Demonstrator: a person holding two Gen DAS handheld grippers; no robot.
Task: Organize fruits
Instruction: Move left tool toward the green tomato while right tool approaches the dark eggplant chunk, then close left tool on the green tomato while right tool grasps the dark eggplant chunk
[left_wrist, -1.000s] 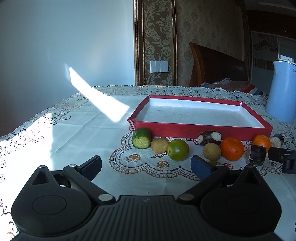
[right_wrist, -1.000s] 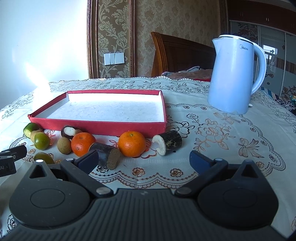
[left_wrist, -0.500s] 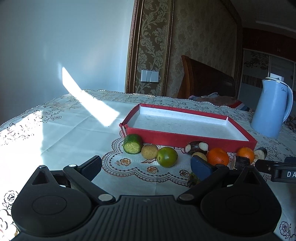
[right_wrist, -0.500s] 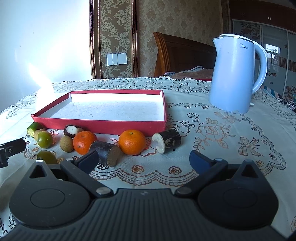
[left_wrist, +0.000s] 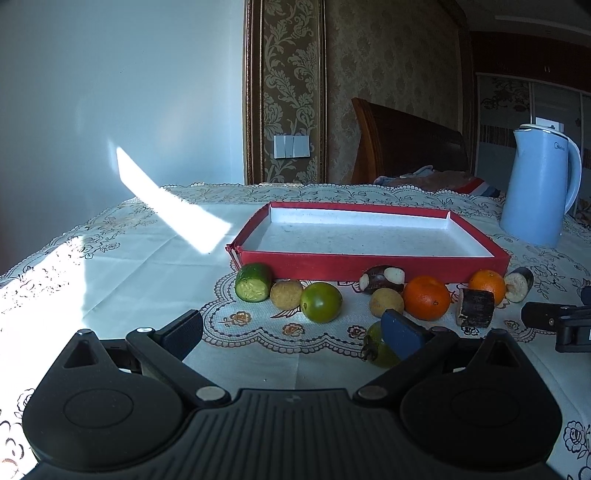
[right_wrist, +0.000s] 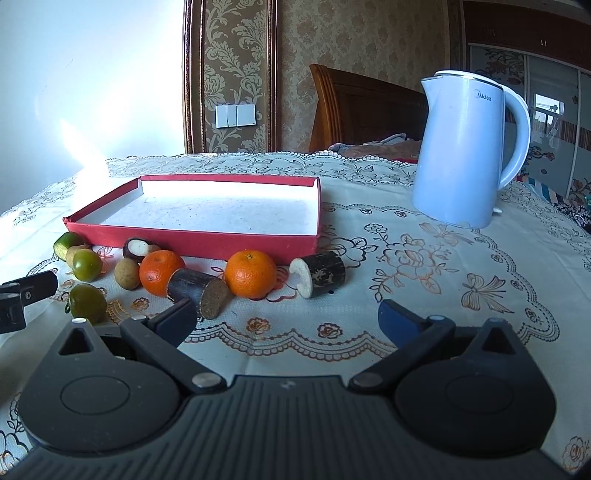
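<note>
A red tray (left_wrist: 369, 264) with a white floor lies empty on the lace tablecloth. In front of it sits a row: a cucumber piece (left_wrist: 254, 282), a tan fruit (left_wrist: 286, 293), a green fruit (left_wrist: 320, 302), a dark half-peeled nut (left_wrist: 382, 278), two oranges (left_wrist: 426, 297) (right_wrist: 251, 273) and two dark cane pieces (right_wrist: 197, 291) (right_wrist: 319, 273). My left gripper (left_wrist: 291, 328) is open, short of the row; another green fruit (left_wrist: 373, 345) lies partly behind its right finger. My right gripper (right_wrist: 286, 319) is open, its left finger just before a cane piece.
A pale blue kettle (right_wrist: 465, 151) stands at the right behind the tray. A wooden chair back (right_wrist: 362, 110) rises past the far table edge. Bare tablecloth (left_wrist: 110, 258) stretches left of the tray, crossed by a sunlit stripe.
The left view has swung slightly right, so the fruit row sits further left in it and the kettle shows fully. The right view has barely shifted. Both grippers stay open.
</note>
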